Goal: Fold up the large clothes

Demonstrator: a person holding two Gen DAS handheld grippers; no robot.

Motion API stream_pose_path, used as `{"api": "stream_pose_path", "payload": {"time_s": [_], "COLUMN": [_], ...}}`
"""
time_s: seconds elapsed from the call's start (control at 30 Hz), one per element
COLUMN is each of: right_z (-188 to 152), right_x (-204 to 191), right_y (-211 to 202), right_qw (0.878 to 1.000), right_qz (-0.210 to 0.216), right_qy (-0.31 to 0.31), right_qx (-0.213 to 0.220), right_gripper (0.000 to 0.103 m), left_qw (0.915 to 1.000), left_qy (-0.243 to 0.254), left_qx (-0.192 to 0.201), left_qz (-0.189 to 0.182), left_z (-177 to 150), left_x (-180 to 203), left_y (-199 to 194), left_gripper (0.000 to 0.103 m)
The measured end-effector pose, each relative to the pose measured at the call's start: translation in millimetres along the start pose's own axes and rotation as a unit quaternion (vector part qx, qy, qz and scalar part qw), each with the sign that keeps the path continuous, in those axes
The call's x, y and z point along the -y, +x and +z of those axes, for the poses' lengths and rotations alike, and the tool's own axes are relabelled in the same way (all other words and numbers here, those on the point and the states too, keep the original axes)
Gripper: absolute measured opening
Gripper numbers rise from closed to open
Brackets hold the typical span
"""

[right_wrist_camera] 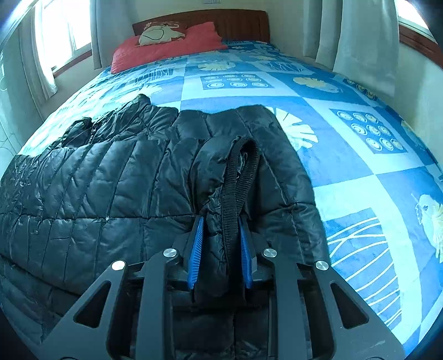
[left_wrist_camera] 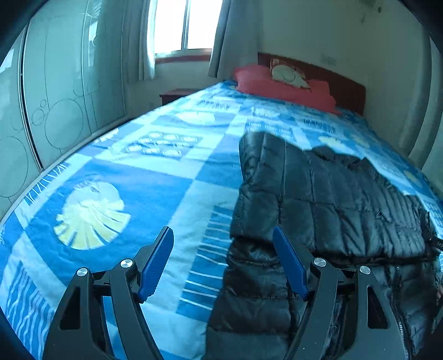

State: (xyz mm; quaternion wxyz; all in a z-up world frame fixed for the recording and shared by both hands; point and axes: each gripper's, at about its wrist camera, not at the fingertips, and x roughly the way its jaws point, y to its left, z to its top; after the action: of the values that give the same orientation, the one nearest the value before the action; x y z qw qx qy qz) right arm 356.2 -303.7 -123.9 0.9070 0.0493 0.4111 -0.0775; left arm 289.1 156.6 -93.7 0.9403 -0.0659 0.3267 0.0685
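Black puffer jacket (right_wrist_camera: 110, 180) spread flat on the blue patterned bedspread (right_wrist_camera: 346, 155), toward the foot end, well apart from the red pillow (right_wrist_camera: 166, 47) at the headboard (right_wrist_camera: 238, 23). Right gripper (right_wrist_camera: 220, 249) above the jacket's near edge, blue pads (right_wrist_camera: 196, 249) pressed in on a bunched fold of the jacket with its ribbed black cuff (right_wrist_camera: 238, 188) — cuff arching up out of the pinch and back over the quilted body. Left gripper (left_wrist_camera: 223, 260) over the jacket's left border, jaws spread wide, nothing between them — one pad (left_wrist_camera: 157, 260) above bare bedspread (left_wrist_camera: 138, 177), the other above the jacket (left_wrist_camera: 332, 193). Curtained window (left_wrist_camera: 185, 25) beyond the pillow.
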Motion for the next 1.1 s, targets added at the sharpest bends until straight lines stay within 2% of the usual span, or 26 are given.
{"api": "stream_pose_path", "payload": {"time_s": [0.07,0.1,0.2,0.27,0.37,0.43,0.57,0.67,0.77,0.93,1.03,1.1], "right_z": [2,3,10,14,16,14,-2,-9,-8,-4,5,16], "right_x": [1,2,-2,-13,-39,-52,-59,-55,-56,-57,-57,-60], "right_y": [-4,-8,-35,-43,-37,-26,10,16,15,-2,-15,-14], "right_qw": [1.000,1.000,0.999,0.998,0.997,0.997,0.998,0.998,0.998,0.998,0.997,0.997], "right_qz": [0.001,0.001,0.005,0.022,0.069,0.069,0.055,0.061,0.061,0.058,0.064,0.068], "right_qy": [0.002,0.008,0.026,0.020,0.001,-0.015,-0.025,-0.021,-0.022,-0.022,-0.015,-0.012], "right_qx": [-0.003,-0.001,0.040,0.049,0.033,0.023,-0.020,-0.007,-0.008,0.006,0.032,0.036], "right_gripper": [0.026,0.030,0.040,0.041,0.041,0.041,0.043,0.044,0.044,0.045,0.050,0.051], "left_qw": [0.9999,0.9998,0.9997,0.9997,0.9993,0.9986,0.9968,0.9945,0.9930,0.9938,0.9973,0.9974], "left_qy": [-0.006,-0.007,-0.003,0.007,0.035,0.053,0.064,0.053,0.043,0.057,0.062,0.067], "left_qx": [0.012,0.015,0.020,0.017,0.005,-0.003,-0.041,-0.087,-0.109,-0.093,-0.040,-0.018], "left_qz": [-0.007,-0.010,-0.013,-0.014,-0.012,-0.004,0.022,0.022,0.017,0.020,-0.007,-0.020], "left_z": [8,14,29,36,38,35,21,9,9,18,35,49], "left_x": [-2,-2,3,11,26,35,38,32,29,31,37,48], "left_y": [-7,-7,-3,6,23,35,67,92,101,73,40,36], "left_gripper": [0.073,0.073,0.073,0.073,0.073,0.073,0.073,0.075,0.077,0.076,0.076,0.076]}}
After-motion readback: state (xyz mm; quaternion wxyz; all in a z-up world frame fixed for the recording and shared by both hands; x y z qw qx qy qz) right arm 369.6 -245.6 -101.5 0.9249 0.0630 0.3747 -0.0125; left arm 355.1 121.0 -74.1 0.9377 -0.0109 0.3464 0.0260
